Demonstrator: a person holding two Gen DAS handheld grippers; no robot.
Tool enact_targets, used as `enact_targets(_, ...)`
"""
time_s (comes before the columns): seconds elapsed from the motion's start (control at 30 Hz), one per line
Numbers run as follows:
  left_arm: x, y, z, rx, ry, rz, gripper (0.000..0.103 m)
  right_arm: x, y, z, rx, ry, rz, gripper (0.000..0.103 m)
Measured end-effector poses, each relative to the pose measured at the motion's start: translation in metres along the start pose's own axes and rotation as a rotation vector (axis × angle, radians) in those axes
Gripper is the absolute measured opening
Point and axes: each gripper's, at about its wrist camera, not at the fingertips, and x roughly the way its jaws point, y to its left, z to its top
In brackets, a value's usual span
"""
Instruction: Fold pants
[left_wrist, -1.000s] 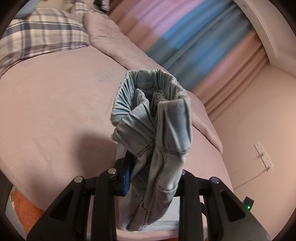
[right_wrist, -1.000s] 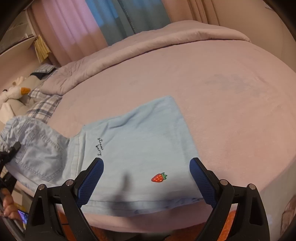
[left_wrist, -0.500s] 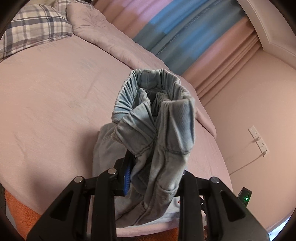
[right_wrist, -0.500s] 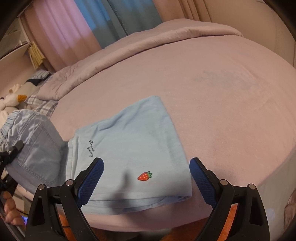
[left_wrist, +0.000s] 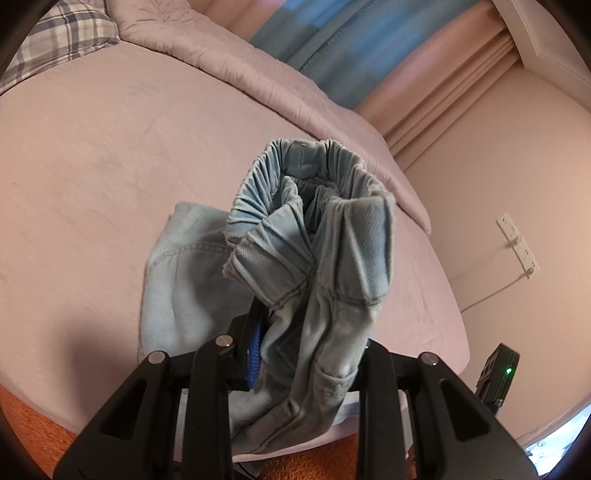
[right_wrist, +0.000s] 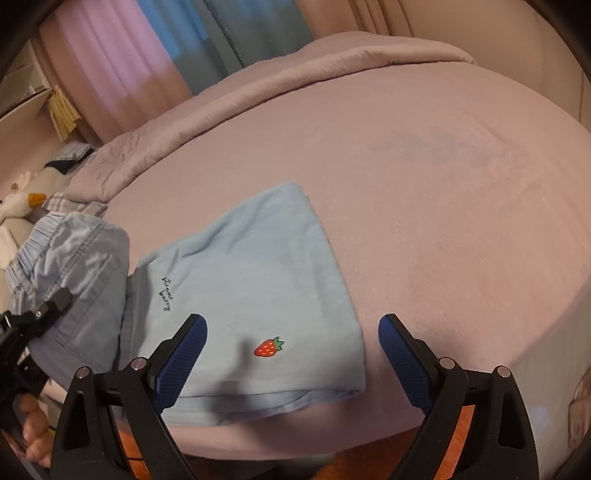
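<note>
The light blue denim pants (left_wrist: 314, 266) lie near the front edge of the pink bed (left_wrist: 92, 166). My left gripper (left_wrist: 310, 354) is shut on the bunched elastic waistband and holds it up above the bed. In the right wrist view the legs (right_wrist: 255, 295) lie folded flat, with a red strawberry patch (right_wrist: 269, 347) and small dark lettering. The lifted waist end (right_wrist: 74, 266) curls over at the left, where the left gripper (right_wrist: 33, 325) shows. My right gripper (right_wrist: 291, 354) is open and empty, above the front edge of the folded legs.
A rolled pink duvet (right_wrist: 258, 92) runs along the far side of the bed. A plaid pillow (left_wrist: 55, 40) and a plush duck (right_wrist: 22, 203) lie at the head end. Curtains (left_wrist: 332, 44) hang behind. A wall socket (left_wrist: 517, 243) is at the right. Orange carpet (left_wrist: 29, 435) lies below.
My left gripper has carried the waistband inward over the bed, so more of the pants shows lying below it. The right gripper has drawn slightly closer to the folded legs, still open.
</note>
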Motion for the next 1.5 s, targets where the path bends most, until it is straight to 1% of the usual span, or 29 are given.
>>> enact_targets(0.27,0.022,-0.001,-0.003,0.002,0.059,0.004,0.027,0.000,-0.006,-0.004,0.011,0.013,-0.004,0.093)
enact_targets(0.63,0.059,0.000,0.007,-0.009,0.139,-0.004,0.029,0.006,-0.006,0.001,0.020,0.028,-0.003,0.093)
enact_targets(0.7,0.065,0.000,0.009,-0.010,0.146,0.001,0.031,0.007,-0.006,0.001,0.020,0.030,-0.004,0.093)
enact_targets(0.83,0.065,0.001,0.009,-0.013,0.147,0.010,0.037,0.008,-0.007,0.001,0.025,0.034,-0.005,0.093)
enact_targets(0.87,0.065,0.001,0.011,-0.015,0.149,0.009,0.042,0.007,-0.007,0.000,0.026,0.034,-0.004,0.093)
enact_targets(0.9,0.063,-0.001,0.013,-0.013,0.149,0.003,0.043,0.007,-0.007,0.000,0.026,0.034,-0.004,0.093)
enact_targets(0.93,0.057,-0.002,0.012,-0.009,0.148,0.001,0.047,0.007,-0.007,0.000,0.027,0.035,-0.005,0.093)
enact_targets(0.97,0.054,-0.003,0.013,-0.001,0.145,0.000,0.054,0.005,-0.008,0.000,0.027,0.034,-0.006,0.093)
enact_targets(1.03,0.044,-0.008,0.019,0.043,0.117,0.008,0.061,0.004,-0.009,0.001,0.026,0.029,-0.007,0.093)
enact_targets(1.1,0.027,-0.015,0.026,0.101,0.053,0.031,0.066,0.001,-0.009,0.001,0.028,0.021,-0.010,0.093)
enact_targets(1.17,0.014,-0.017,0.031,0.129,0.008,0.054,0.081,-0.001,-0.009,0.001,0.030,0.012,-0.010,0.093)
enact_targets(1.2,0.006,-0.016,0.035,0.129,-0.018,0.072,0.083,-0.002,-0.009,0.001,0.031,0.008,-0.010,0.093)
enact_targets(1.3,-0.008,-0.007,0.040,0.106,-0.052,0.114,0.084,-0.004,-0.007,0.002,0.027,-0.004,-0.002,0.093)
enact_targets(1.47,-0.018,0.022,0.042,0.031,-0.062,0.192,0.084,-0.002,0.003,0.003,0.001,-0.010,0.013,0.093)
enact_targets(1.5,-0.022,0.028,0.038,0.022,-0.067,0.201,0.084,-0.002,0.005,0.004,-0.006,-0.010,0.017,0.093)
